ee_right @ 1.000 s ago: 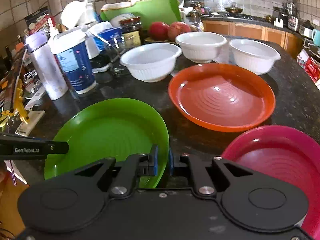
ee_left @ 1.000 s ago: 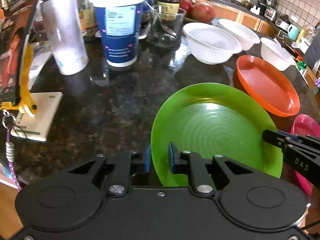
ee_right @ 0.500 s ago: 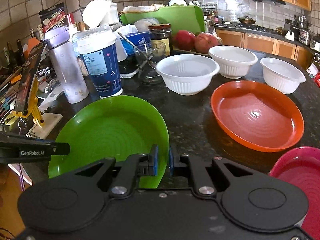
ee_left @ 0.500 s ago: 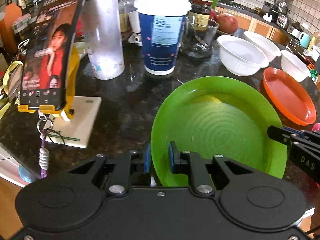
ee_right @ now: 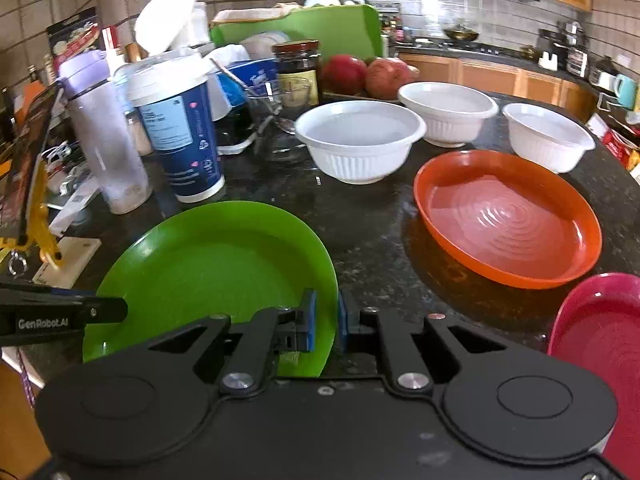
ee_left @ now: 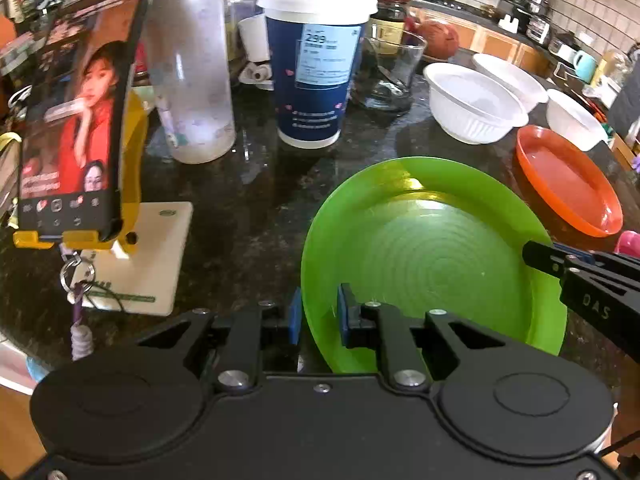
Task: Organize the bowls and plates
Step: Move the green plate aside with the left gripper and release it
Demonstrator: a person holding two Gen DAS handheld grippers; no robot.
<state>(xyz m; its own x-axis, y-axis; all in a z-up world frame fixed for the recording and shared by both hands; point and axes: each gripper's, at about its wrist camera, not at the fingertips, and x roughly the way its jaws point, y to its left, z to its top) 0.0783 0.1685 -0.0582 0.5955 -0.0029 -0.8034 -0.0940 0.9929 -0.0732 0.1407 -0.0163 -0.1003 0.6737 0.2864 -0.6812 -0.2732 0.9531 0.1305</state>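
A green plate [ee_left: 432, 256] sits low over the dark counter, held at two opposite edges. My left gripper [ee_left: 319, 312] is shut on its left rim, blue pads on either side of the edge. My right gripper [ee_right: 326, 320] is shut on the right rim of the same green plate [ee_right: 212, 264]. To the right lie an orange plate [ee_right: 508, 216] and a pink plate [ee_right: 600, 336]. Behind them stand three white bowls [ee_right: 360, 144], [ee_right: 448, 108], [ee_right: 548, 136], each apart from the others. Whether the green plate touches the counter I cannot tell.
Just beyond the green plate stand a blue paper cup [ee_left: 316, 72], a frosted bottle [ee_left: 192, 80] and a drinking glass [ee_left: 392, 68]. A phone on a yellow stand [ee_left: 76, 128] is at the left by the counter edge. Red fruit [ee_right: 368, 72] and a jar sit further back.
Both grippers have carried the green plate leftward along the counter. The phone stand and cup have come closer, and the orange and pink plates have slid toward the right edge of view.
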